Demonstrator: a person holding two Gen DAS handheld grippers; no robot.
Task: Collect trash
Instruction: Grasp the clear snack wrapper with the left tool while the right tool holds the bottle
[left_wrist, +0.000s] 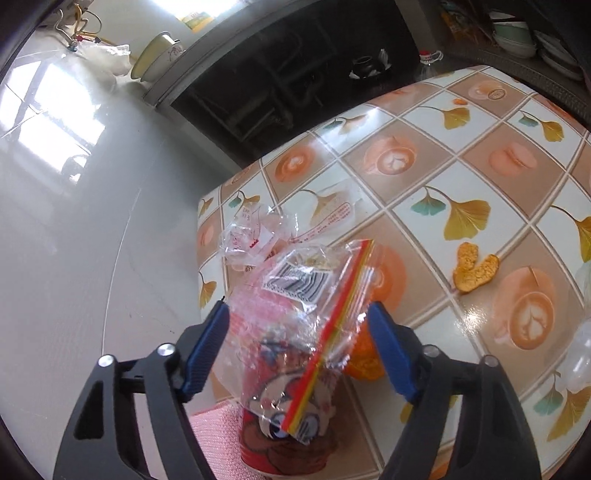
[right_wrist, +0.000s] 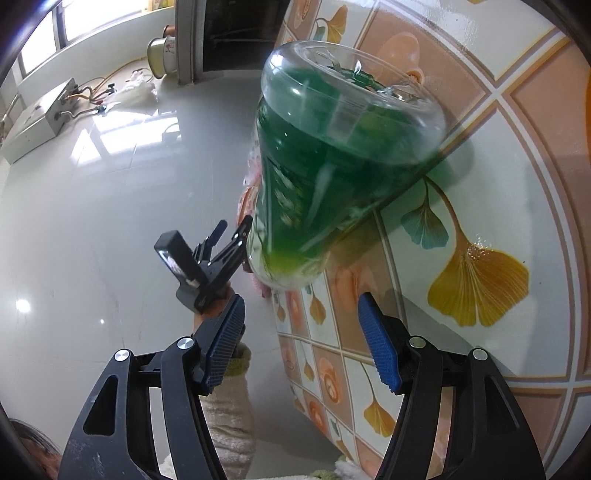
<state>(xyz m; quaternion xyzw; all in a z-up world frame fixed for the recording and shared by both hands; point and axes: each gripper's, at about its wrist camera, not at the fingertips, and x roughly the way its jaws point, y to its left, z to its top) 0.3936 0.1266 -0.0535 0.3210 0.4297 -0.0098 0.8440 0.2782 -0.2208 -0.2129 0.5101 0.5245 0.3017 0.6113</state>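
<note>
1. Two grippers work at the tiled tablecloth (left_wrist: 424, 206). The left gripper (left_wrist: 299, 332) has its jaws spread either side of a zip-lock bag (left_wrist: 310, 295) that lies over a red paper cup (left_wrist: 284, 435); the pads are not seen pressing.
2. The right gripper (right_wrist: 301, 343) is spread and empty; a green bottle (right_wrist: 332, 166) lies just ahead.
3. Judgement: close on the bag's zip strip, not the cup; the film will likely slip.
4. Orange peel (left_wrist: 474, 267) remains on the table.
</note>
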